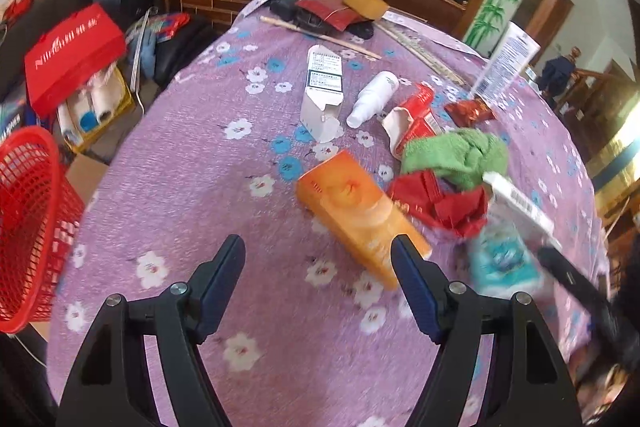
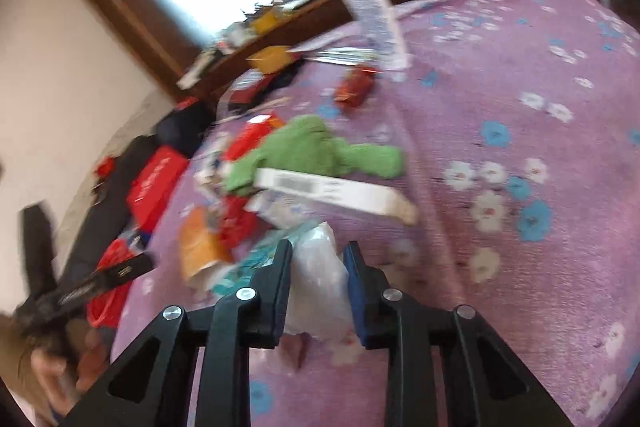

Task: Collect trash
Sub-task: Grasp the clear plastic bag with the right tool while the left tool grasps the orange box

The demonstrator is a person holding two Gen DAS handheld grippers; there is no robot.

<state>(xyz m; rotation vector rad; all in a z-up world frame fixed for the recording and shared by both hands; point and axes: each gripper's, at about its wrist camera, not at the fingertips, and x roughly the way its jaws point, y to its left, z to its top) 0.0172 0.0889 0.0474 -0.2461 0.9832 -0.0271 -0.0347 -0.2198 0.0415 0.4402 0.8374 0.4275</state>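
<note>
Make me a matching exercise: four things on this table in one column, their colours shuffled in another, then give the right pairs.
Things:
1. towel
2. spray bottle
3. basket
4. box by the left hand-held gripper

Colours:
A. white
B. orange
C. green
D. red

Pairs: 1-C, 2-A, 3-D, 4-B. The box lies flat near the left gripper's open fingers.

Bystanders around the floral tablecloth

A green towel (image 1: 456, 155) lies bunched near the right edge of the purple flowered tablecloth (image 1: 192, 163); a yellow box (image 1: 366, 3) sits at its far edge, a red shopping bag (image 1: 74, 57) beyond its left edge.
</note>
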